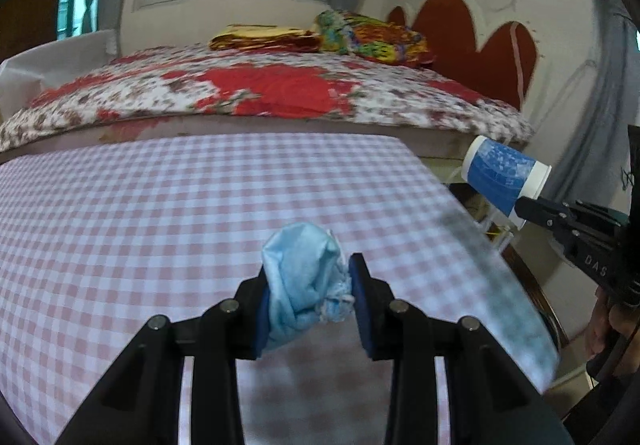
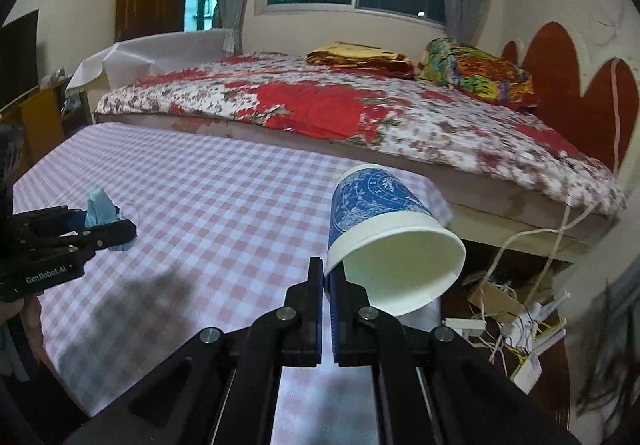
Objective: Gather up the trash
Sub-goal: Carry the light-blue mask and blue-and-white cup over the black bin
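So I've got both bits of trash off the checked tabletop (image 1: 160, 205) now. My left hand-held gripper (image 1: 310, 297) is squeezed narrow on a crumpled blue face mask (image 1: 304, 281), held over the tabletop's near side. My right hand-held gripper (image 2: 326, 285) is pinched nearly flat on the rim of a blue-and-white paper cup (image 2: 380, 229), which hangs tipped over with its mouth toward me, right at the tabletop's corner nearest the bed (image 2: 320, 105).

What worries me: the cup is only held by a thin bit of wall, so a quick swing could make it pivot or slip out, and past that tabletop corner there's a mess of cables and plugs on the floor (image 2: 516, 321) it would land in. The mask is soft, with a loose strap end dangling, so it could work free if my grip eases. I can't see a bin in either view.
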